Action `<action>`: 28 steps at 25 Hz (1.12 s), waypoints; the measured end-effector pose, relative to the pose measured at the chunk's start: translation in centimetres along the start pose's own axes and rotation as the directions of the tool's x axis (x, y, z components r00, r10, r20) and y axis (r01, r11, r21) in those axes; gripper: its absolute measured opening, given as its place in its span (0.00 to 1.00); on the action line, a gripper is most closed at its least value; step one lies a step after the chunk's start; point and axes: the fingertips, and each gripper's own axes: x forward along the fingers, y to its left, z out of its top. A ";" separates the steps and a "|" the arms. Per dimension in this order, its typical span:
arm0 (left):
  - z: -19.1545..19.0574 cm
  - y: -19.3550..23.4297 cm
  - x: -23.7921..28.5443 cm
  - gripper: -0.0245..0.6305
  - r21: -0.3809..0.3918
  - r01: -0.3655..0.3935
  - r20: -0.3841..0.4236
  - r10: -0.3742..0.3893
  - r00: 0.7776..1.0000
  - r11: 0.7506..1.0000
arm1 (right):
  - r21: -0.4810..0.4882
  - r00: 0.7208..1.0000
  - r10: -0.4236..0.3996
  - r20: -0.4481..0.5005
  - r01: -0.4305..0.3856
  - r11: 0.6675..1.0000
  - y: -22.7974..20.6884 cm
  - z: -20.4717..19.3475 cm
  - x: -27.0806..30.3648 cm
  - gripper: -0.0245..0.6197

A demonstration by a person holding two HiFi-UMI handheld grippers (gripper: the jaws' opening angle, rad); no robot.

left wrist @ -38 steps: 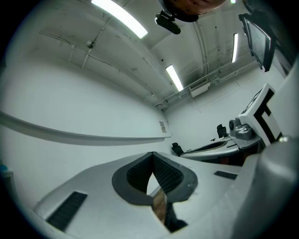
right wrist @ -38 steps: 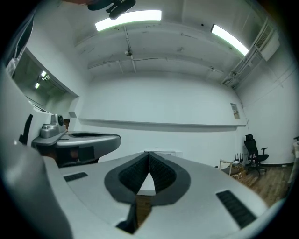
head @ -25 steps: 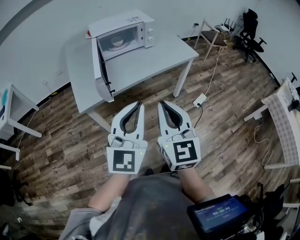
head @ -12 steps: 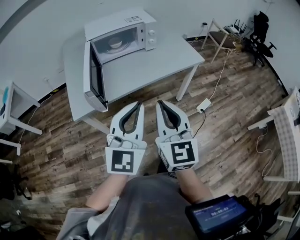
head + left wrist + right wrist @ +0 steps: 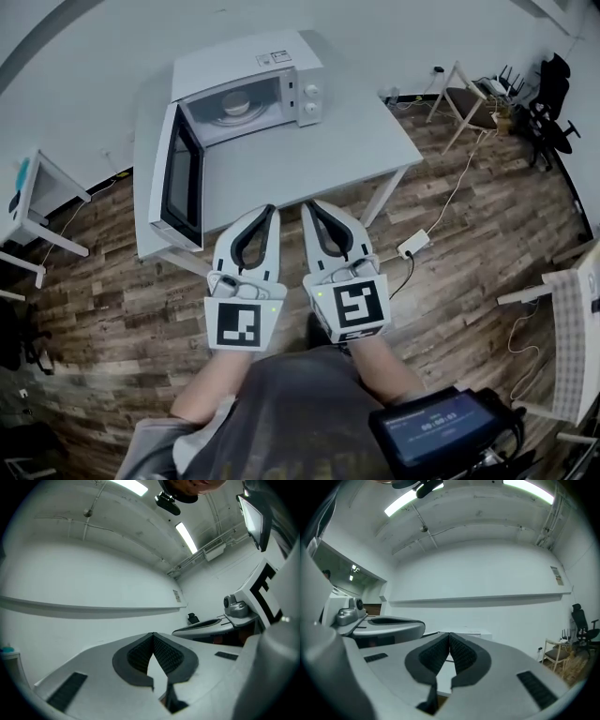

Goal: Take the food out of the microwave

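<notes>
One pale, round dish [image 5: 234, 101] sits inside the microwave [image 5: 281, 58], on the turntable in the middle of the cavity, and that is the food I am after. It is small in the head view, and I cannot tell what it holds, nor whether it is a bowl or a plate with something on it. I judge it stiff and smooth-walled, likely ceramic or plastic. It looks light enough for one claw, but slippery at the rim and apt to spill if tipped. I would take it by the near rim, one pad inside and one outside, and keep it level on the way out; it may also be hot.

Its door [image 5: 176, 187] stands swung wide to the left, so the cavity is open towards me, and I make out nothing else inside. The microwave stands on the far left part of the white surface [image 5: 319, 150].

My left claw [image 5: 268, 210] has its jaws pressed together with nothing between them, and my right claw [image 5: 309, 204] is likewise closed and empty. They point side by side towards the surface, well apart from the dish. One of them must spread before any grasp. Around the surface lies the wood floor [image 5: 122, 309], with a power strip [image 5: 413, 246] on it to the right.
</notes>
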 end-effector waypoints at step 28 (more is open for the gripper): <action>-5.1 7.7 9.0 0.05 0.001 -0.244 -0.084 0.243 0.966 0.970 | 0.030 0.969 0.244 -0.048 -0.243 0.970 -3.5 -3.8 13.7 0.05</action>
